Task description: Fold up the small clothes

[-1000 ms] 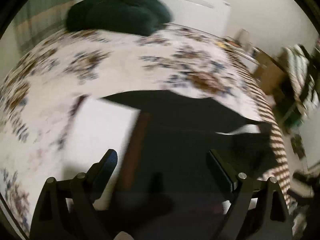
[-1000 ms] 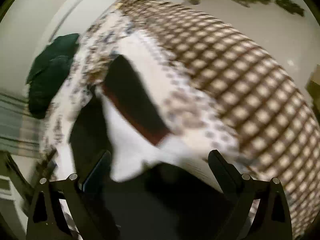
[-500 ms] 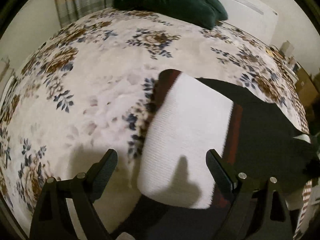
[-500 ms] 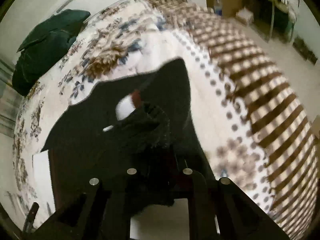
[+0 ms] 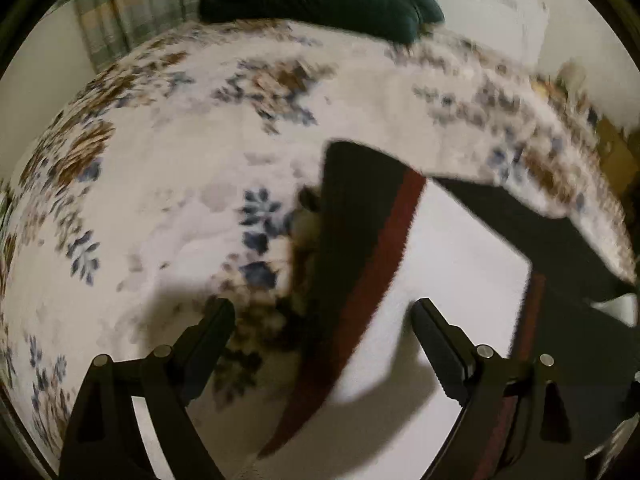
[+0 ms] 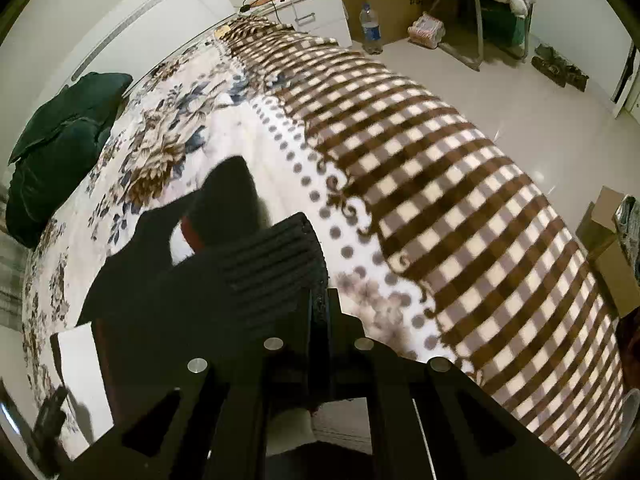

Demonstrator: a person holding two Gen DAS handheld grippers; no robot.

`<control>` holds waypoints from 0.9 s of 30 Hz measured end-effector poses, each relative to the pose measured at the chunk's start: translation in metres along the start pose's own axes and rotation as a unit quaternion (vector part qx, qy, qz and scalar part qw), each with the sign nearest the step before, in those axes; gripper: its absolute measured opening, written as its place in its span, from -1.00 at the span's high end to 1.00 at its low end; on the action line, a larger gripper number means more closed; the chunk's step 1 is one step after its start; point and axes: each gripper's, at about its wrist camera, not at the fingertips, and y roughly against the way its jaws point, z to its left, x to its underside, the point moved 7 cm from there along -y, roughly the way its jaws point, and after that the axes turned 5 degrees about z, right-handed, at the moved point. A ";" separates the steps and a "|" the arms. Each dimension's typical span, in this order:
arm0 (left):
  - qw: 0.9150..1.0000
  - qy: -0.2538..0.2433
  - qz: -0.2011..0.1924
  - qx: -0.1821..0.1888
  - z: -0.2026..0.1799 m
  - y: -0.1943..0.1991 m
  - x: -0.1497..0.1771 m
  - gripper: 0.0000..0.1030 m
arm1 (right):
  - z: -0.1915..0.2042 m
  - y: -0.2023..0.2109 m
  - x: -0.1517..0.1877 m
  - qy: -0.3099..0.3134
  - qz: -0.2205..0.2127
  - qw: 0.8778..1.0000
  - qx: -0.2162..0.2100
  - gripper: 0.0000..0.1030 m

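Early in the fold, by my read. The garment [image 5: 452, 280], a black, white and maroon-striped knit, lies mostly spread on the floral blanket [image 5: 168, 184] near the bed's side edge where the checked border starts. Right gripper [image 6: 318, 300] is clamped on the ribbed black hem, fabric pinched between the pads. Left gripper [image 5: 324, 320] is wide open above the maroon stripe, holding nothing. No finished fold visible; left still needs a grab, then the fold-over itself.
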 end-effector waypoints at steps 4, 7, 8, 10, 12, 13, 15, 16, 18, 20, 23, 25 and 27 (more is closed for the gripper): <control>0.999 -0.028 0.032 -0.007 -0.002 -0.026 0.001 -0.80 | -0.025 -0.034 0.011 -0.030 0.079 0.996 -0.003 0.45; 0.999 -0.047 0.005 0.001 0.000 0.005 0.010 -0.79 | -0.032 -0.015 0.013 -0.025 0.067 0.997 -0.022 -0.26; 0.999 -0.048 -0.001 0.012 0.002 0.019 0.019 -0.79 | -0.033 -0.004 0.018 -0.015 0.060 0.997 -0.038 -0.46; 0.998 -0.046 -0.003 0.039 0.007 0.044 0.047 -0.79 | -0.036 0.016 0.033 0.004 0.056 0.997 -0.049 -0.70; 0.997 -0.046 0.013 0.060 0.013 0.068 0.087 -0.79 | -0.044 0.032 0.054 0.021 0.053 0.997 -0.045 -0.73; 0.996 -0.047 0.026 0.066 0.017 0.076 0.109 -0.79 | -0.053 0.039 0.071 0.029 0.059 0.997 -0.036 -0.73; 0.994 -0.056 0.060 0.066 0.026 0.084 0.158 -0.79 | -0.068 0.046 0.108 0.033 0.074 0.997 -0.018 -0.73; 0.993 -0.060 0.078 0.063 0.030 0.085 0.179 -0.79 | -0.076 0.047 0.123 0.032 0.082 0.996 -0.011 -0.73; 0.991 -0.061 0.107 0.061 0.039 0.086 0.217 -0.79 | -0.099 0.048 0.160 0.020 0.106 0.994 0.001 -0.73; 0.987 -0.058 0.140 0.049 0.055 0.081 0.257 -0.79 | -0.123 0.046 0.196 0.003 0.131 0.991 0.005 -0.73; 0.985 -0.032 0.163 0.043 0.080 0.072 0.296 -0.79 | -0.154 0.040 0.244 -0.009 0.168 0.986 0.010 -0.73; 0.984 -0.021 0.172 0.046 0.092 0.064 0.312 -0.79 | -0.172 0.034 0.273 -0.004 0.190 0.982 0.015 -0.73; 0.981 0.005 0.182 0.067 0.101 0.056 0.326 -0.79 | -0.183 0.029 0.294 -0.002 0.205 0.979 0.008 -0.73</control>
